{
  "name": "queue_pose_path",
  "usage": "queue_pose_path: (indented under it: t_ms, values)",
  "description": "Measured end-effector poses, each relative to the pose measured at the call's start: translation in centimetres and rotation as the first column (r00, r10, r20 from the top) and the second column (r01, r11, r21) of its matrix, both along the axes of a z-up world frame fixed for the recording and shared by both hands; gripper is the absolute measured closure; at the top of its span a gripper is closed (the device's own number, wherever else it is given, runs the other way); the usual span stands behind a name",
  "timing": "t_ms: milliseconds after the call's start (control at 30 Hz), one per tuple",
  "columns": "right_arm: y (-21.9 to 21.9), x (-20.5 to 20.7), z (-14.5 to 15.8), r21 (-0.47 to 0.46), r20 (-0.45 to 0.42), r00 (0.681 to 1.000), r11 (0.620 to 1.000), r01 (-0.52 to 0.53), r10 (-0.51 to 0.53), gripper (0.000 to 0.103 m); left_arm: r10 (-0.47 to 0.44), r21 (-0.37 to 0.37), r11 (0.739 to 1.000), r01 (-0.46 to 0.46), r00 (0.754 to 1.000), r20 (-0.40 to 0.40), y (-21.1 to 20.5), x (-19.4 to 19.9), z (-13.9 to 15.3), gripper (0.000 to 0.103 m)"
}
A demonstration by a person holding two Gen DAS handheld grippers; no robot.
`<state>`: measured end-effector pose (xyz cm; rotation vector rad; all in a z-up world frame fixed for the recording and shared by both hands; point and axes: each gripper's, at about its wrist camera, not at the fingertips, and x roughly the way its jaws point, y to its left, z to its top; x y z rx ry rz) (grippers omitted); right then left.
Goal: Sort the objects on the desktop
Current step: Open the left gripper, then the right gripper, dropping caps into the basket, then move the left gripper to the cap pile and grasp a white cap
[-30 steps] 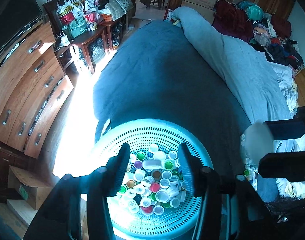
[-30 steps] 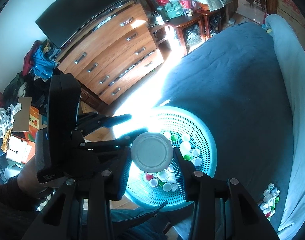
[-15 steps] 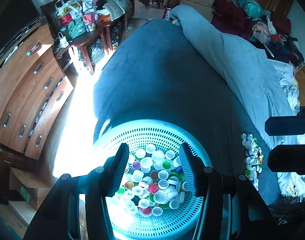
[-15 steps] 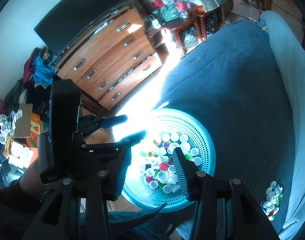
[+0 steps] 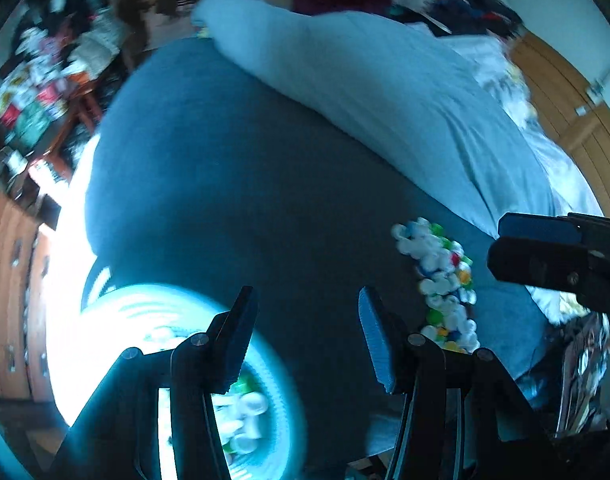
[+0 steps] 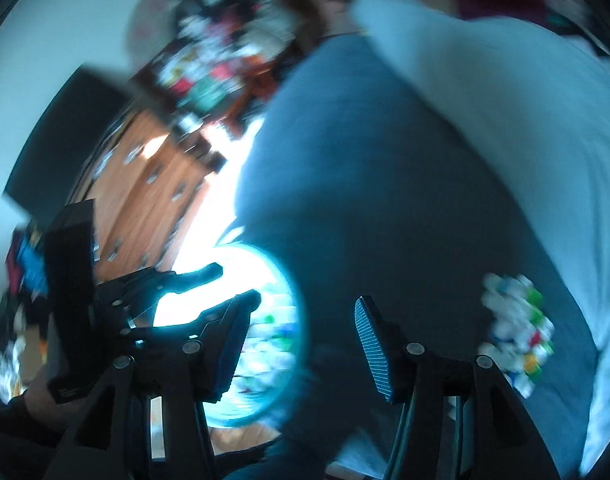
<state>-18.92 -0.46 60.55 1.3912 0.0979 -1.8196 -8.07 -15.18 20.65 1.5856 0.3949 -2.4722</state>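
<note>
Left wrist view: your left tongs (image 5: 305, 332) hang wide open, empty, over the bed (image 5: 233, 208) — right tongs (image 6: 301, 332) likewise, between basket (image 6: 265, 320) and cap pile (image 6: 517, 328)

A basket (image 5: 289, 420) holding bottle caps (image 5: 245, 412) is set at the near left edge of the bed (image 5: 245, 200). A pile of caps (image 5: 445, 280) is laid on the bed to its right, well apart. A duvet (image 5: 385, 92) is heaped behind the pile; drawers (image 6: 153, 184) are placed left of the bed.
</note>
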Motion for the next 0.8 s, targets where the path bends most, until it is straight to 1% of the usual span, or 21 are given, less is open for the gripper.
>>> queue_pose_path:
  t_ms: [67,133,167,200,267,300,333,400,433,467,500,567,633,667,800]
  values:
    - [4.1,-2.0,-1.5,0.027,0.01,0.996,0.996,0.086,-0.087,0.044,-0.066,0.049,0.997,0.065,0.998,0.017,3.1,-2.0,-2.3,0.057]
    - [8.9,-3.8,-3.4,0.071,0.02,0.984,0.982,0.173,-0.175,0.044,-0.144,0.095,0.986,0.138,0.988,0.048,6.4,-3.7,-5.3,0.057]
    - [11.4,-4.6,-4.7,0.102,0.023,0.977,0.972,0.21,-0.213,0.044,-0.183,0.098,0.979,0.177,0.981,0.057,8.1,-4.0,-6.7,0.057]
    - [14.1,-5.3,-6.2,0.141,0.026,0.967,0.959,0.246,-0.252,0.044,-0.225,0.085,0.972,0.219,0.972,0.071,10.0,-4.2,-8.6,0.057]
    - [17.7,-6.1,-8.6,0.192,0.045,0.953,0.939,0.286,-0.299,0.044,-0.303,0.091,0.951,0.296,0.95,0.077,13.1,-4.0,-11.7,0.057]
    - [19.7,-6.4,-10.2,0.219,0.061,0.944,0.927,0.304,-0.324,0.044,-0.312,0.074,0.949,0.307,0.947,0.077,14.6,-3.9,-13.3,0.057]
    - [20.7,-6.6,-11.2,0.238,0.071,0.939,0.919,0.313,-0.338,0.044,-0.349,0.053,0.937,0.346,0.935,0.068,16.0,-3.9,-14.7,0.057]
    - [22.7,-6.5,-13.1,0.262,0.094,0.93,0.91,0.322,-0.356,0.044,-0.419,0.056,0.907,0.417,0.908,0.022,18.4,-3.9,-17.0,0.057]
    - [23.9,-6.7,-14.4,0.272,0.11,0.924,0.906,0.325,-0.365,0.044,-0.442,0.035,0.897,0.441,0.897,0.025,19.3,-4.1,-18.1,0.058]
    - [24.5,-6.7,-15.3,0.278,0.124,0.92,0.903,0.327,-0.371,0.044,-0.467,0.035,0.884,0.466,0.884,0.021,20.1,-4.3,-19.0,0.059]
    - [25.2,-6.8,-16.2,0.28,0.138,0.917,0.902,0.327,-0.375,0.044,-0.48,0.043,0.877,0.479,0.877,0.006,20.5,-4.4,-19.8,0.059]
    - [26.0,-6.3,-17.7,0.283,0.164,0.91,0.902,0.326,-0.381,0.044,-0.468,0.063,0.881,0.469,0.883,-0.02,21.1,-4.9,-20.8,0.059]
    - [26.4,-5.8,-18.9,0.283,0.189,0.906,0.904,0.32,-0.379,0.044,-0.441,0.078,0.893,0.444,0.896,-0.052,21.2,-5.3,-21.4,0.059]
    - [26.7,-5.6,-19.3,0.284,0.197,0.905,0.905,0.316,-0.377,0.044,-0.435,0.083,0.895,0.438,0.899,-0.05,21.2,-5.4,-21.8,0.059]
    - [26.7,-5.2,-20.7,0.283,0.225,0.9,0.908,0.307,-0.375,0.044,-0.413,0.087,0.908,0.41,0.911,0.008,21.5,-6.0,-24.2,0.059]
